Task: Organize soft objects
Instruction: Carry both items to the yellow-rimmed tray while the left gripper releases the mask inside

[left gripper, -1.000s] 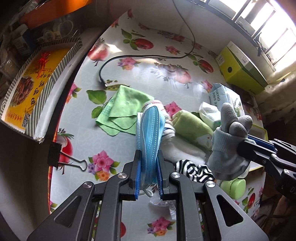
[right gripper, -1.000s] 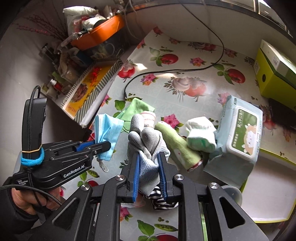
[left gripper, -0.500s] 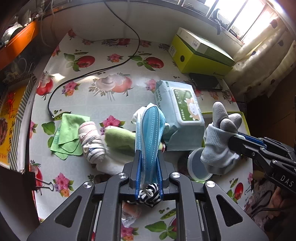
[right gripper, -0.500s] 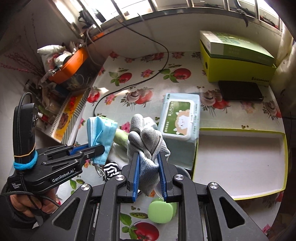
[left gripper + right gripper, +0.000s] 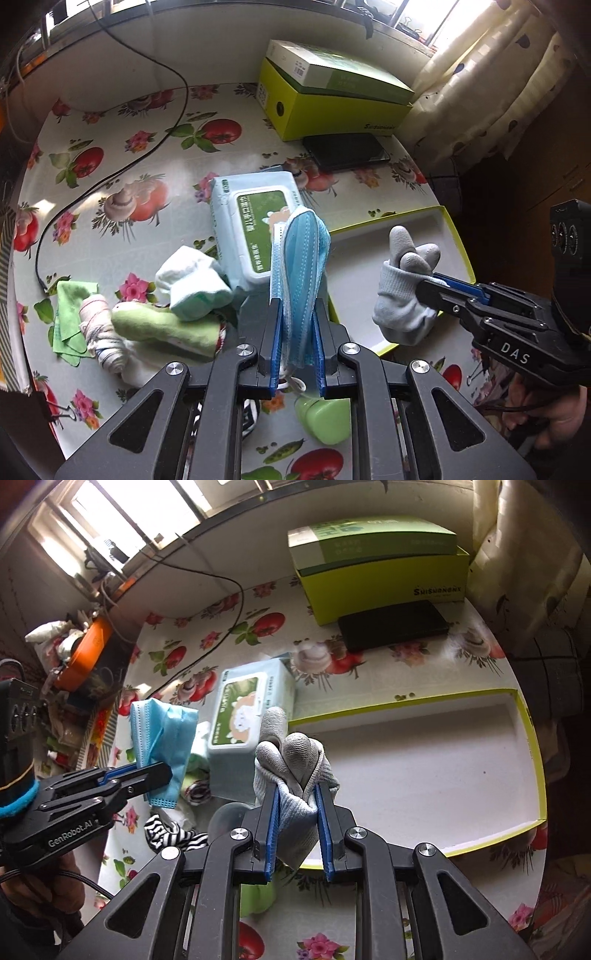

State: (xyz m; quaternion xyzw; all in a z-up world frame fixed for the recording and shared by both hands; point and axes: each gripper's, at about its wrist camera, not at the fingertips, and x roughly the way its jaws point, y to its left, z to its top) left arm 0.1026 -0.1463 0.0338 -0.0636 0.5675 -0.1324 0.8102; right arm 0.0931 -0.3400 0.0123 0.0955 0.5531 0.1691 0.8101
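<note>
Left gripper is clamped on a folded blue mask, held above the wipes pack and the table's sock pile. Right gripper is clamped on a bunched grey glove, held over the near edge of the yellow-rimmed tray.

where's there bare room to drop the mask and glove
The shallow yellow-rimmed tray is bare inside, right of the wipes pack. The tablecloth between the black cable and the wipes pack is also free. It is crowded left of the pack: rolled socks, green cloth and striped fabric lie bunched together.
</note>
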